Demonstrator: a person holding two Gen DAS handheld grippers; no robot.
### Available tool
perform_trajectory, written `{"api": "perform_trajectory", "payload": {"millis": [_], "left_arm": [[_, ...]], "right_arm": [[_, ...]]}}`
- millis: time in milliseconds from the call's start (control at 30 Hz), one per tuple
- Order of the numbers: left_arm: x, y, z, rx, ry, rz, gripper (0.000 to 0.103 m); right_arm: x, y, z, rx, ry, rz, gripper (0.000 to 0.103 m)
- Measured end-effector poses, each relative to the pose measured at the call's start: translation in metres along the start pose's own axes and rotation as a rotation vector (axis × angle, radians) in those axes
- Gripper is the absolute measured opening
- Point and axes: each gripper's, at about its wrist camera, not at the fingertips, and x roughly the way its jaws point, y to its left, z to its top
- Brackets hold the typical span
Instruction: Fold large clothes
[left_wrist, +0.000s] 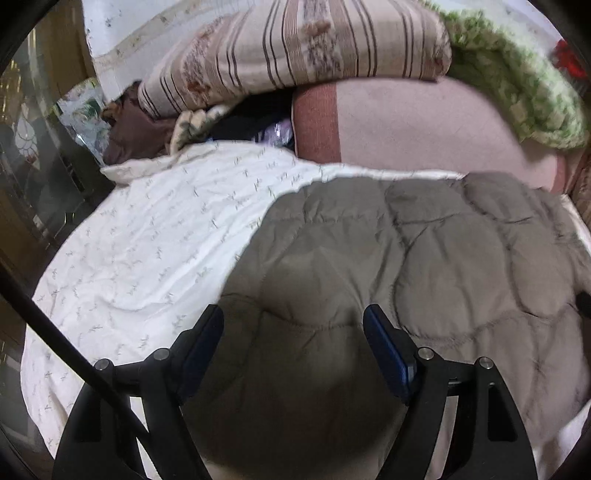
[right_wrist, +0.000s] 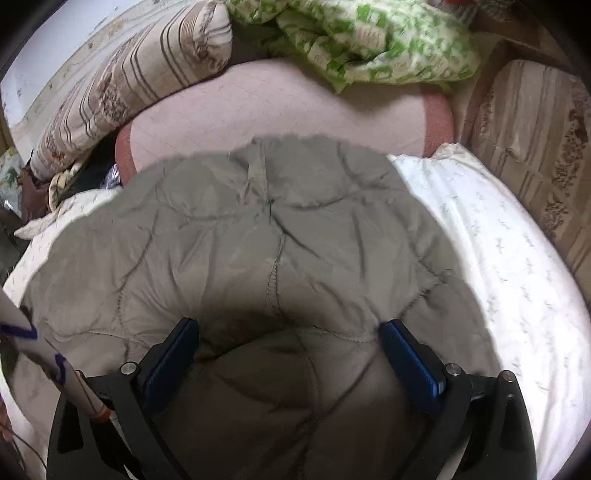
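A grey-brown quilted padded garment (left_wrist: 424, 258) lies spread on a bed with a white sheet (left_wrist: 147, 240). It also fills the middle of the right wrist view (right_wrist: 258, 240). My left gripper (left_wrist: 293, 314) is open and hovers over the garment's left part, near its edge on the sheet. My right gripper (right_wrist: 290, 325) is open above the garment's near middle, by a stitched seam. Neither gripper holds cloth. The near edge of the garment is hidden under the grippers.
A pink blanket (left_wrist: 424, 125) lies behind the garment. A striped pillow (left_wrist: 295, 48) and a green-and-white quilt (right_wrist: 369, 40) are piled at the back. Another striped cushion (right_wrist: 535, 147) stands at the right. Dark clothes (left_wrist: 133, 129) and furniture sit at the far left.
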Motion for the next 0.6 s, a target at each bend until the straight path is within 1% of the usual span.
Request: {"api": "perform_trajectory", "payload": {"millis": [67, 133, 167, 233, 300, 400, 500, 567, 600], "left_arm": [[-0.016, 0.003, -0.006, -0.014, -0.017, 0.001, 0.077], [-0.029, 0.008, -0.013, -0.044, -0.008, -0.014, 0.077], [-0.034, 0.011, -0.019, -0.066, 0.008, -0.027, 0.077], [-0.040, 0.016, -0.028, -0.100, 0.033, -0.044, 0.077], [-0.047, 0.019, -0.037, -0.119, 0.045, -0.049, 0.077], [-0.057, 0.019, -0.052, -0.121, 0.054, -0.051, 0.077], [-0.076, 0.016, -0.064, -0.111, 0.050, -0.039, 0.077], [-0.091, 0.018, -0.070, -0.119, 0.032, -0.040, 0.077], [-0.101, 0.021, -0.073, -0.128, 0.018, -0.040, 0.077]], "right_arm": [[-0.015, 0.002, 0.002, -0.017, -0.046, -0.035, 0.101], [-0.020, 0.000, 0.000, -0.024, -0.065, -0.078, 0.101], [-0.019, -0.003, -0.002, -0.015, -0.061, -0.106, 0.101], [-0.009, -0.022, -0.018, 0.017, -0.010, -0.150, 0.098], [-0.005, -0.040, -0.039, 0.052, 0.024, -0.141, 0.098], [-0.013, -0.056, -0.065, 0.092, 0.033, -0.126, 0.098], [-0.015, -0.056, -0.066, 0.059, 0.033, -0.124, 0.100], [-0.017, -0.058, -0.061, 0.054, 0.055, -0.125, 0.100], [-0.024, -0.055, -0.055, 0.063, 0.049, -0.152, 0.099]]}}
